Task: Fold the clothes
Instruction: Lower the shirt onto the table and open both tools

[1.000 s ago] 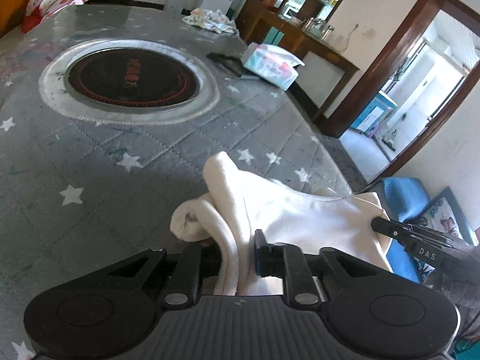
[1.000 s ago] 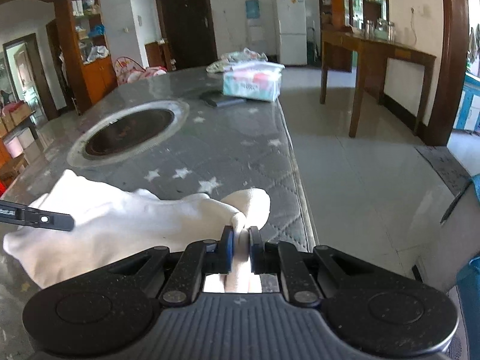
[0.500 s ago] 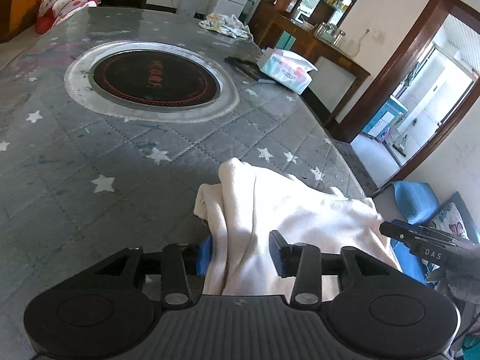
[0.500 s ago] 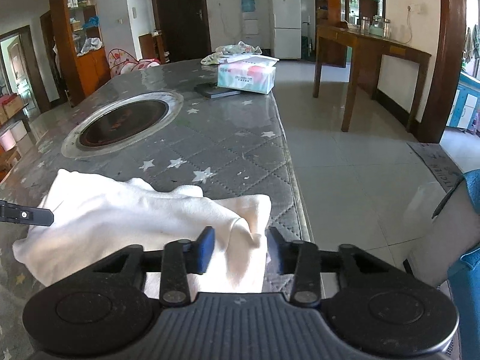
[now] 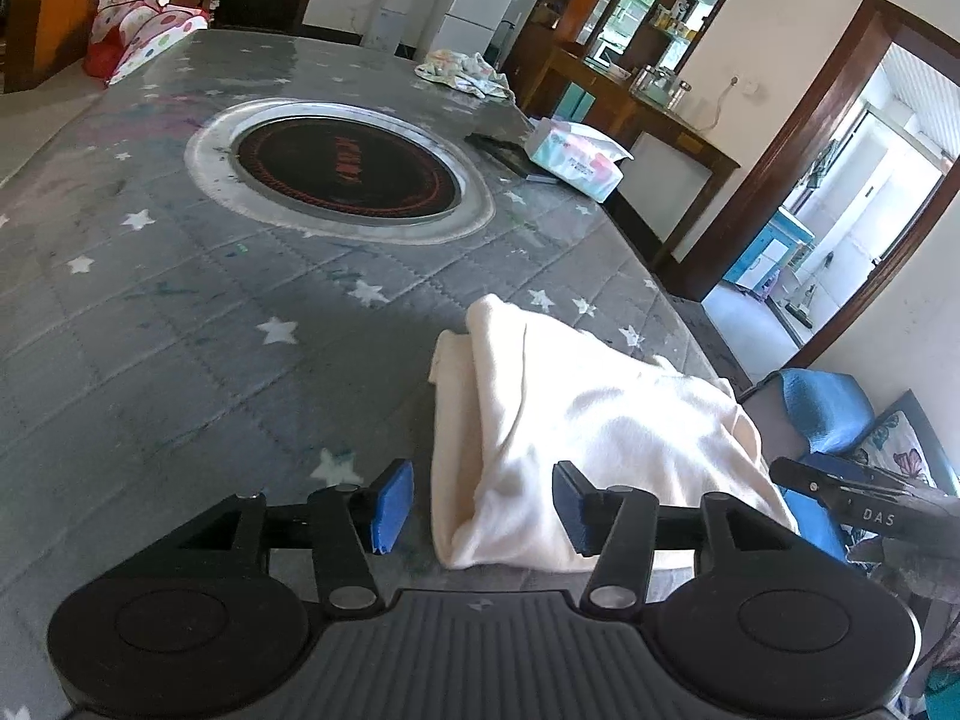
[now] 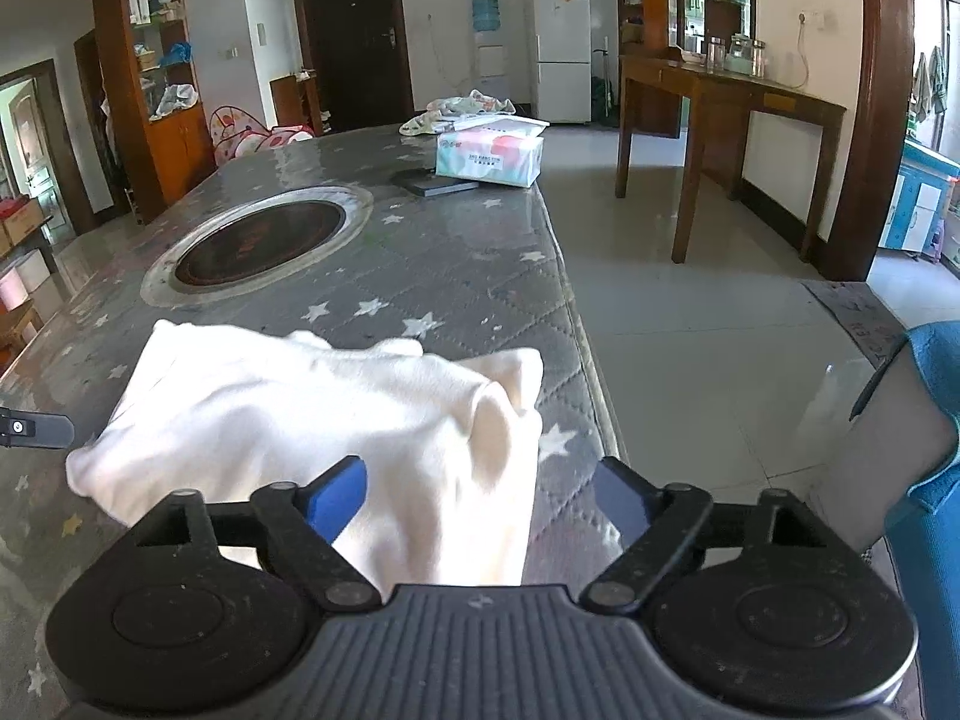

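Both grippers have just let go: the left gripper [image 5: 474, 507] has been opening its jaws, and the cream garment [image 5: 588, 420] lies between them untouched by the blue pads; the right gripper [image 6: 480, 495] has spread wide, one pad over the cloth, none pressing it. The garment sits folded in a soft bundle at the near right corner of the star-patterned tabletop [image 5: 180, 360], one end reaching the near edge. To finish this release cleanly, I'd draw both grippers straight back and slightly up so no pad snags the top layer. The fold looks puffy at the right end, so a smoothing press may be wanted before another fold.
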Motion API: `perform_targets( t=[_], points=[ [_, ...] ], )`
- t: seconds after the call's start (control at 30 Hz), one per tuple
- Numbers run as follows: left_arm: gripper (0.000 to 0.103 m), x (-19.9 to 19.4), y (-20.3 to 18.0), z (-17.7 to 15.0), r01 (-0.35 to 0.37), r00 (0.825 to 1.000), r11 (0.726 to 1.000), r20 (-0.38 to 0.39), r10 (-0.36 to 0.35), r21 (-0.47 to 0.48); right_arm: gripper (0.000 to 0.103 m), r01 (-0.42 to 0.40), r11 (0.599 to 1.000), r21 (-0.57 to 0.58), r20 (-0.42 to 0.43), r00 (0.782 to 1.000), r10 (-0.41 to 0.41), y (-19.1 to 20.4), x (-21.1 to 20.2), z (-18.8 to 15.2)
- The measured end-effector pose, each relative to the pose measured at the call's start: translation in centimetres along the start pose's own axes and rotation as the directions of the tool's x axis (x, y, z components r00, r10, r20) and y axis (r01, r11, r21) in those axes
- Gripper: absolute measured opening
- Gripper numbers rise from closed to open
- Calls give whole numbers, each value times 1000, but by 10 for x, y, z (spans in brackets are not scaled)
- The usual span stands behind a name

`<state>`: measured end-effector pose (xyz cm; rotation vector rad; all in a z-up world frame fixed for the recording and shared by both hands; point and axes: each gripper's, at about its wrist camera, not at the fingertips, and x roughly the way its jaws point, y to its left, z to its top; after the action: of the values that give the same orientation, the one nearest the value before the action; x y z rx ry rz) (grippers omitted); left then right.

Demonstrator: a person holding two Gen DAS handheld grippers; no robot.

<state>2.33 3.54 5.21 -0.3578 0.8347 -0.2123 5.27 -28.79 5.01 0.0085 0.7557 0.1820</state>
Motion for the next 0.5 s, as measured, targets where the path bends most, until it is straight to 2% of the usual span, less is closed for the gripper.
perform_targets(
  t=[0.2,0.5],
  points=[
    [60,-12,6,-13,-9,1000,1000,4,9,-8,103,32,999,-5,0,1000,-32,13,-14,-9],
    [68,-23,10,-29,-22,1000,1000,8,22,1,103,24,999,-32,-7,1000,-24,35,-25,-19]
  ],
)
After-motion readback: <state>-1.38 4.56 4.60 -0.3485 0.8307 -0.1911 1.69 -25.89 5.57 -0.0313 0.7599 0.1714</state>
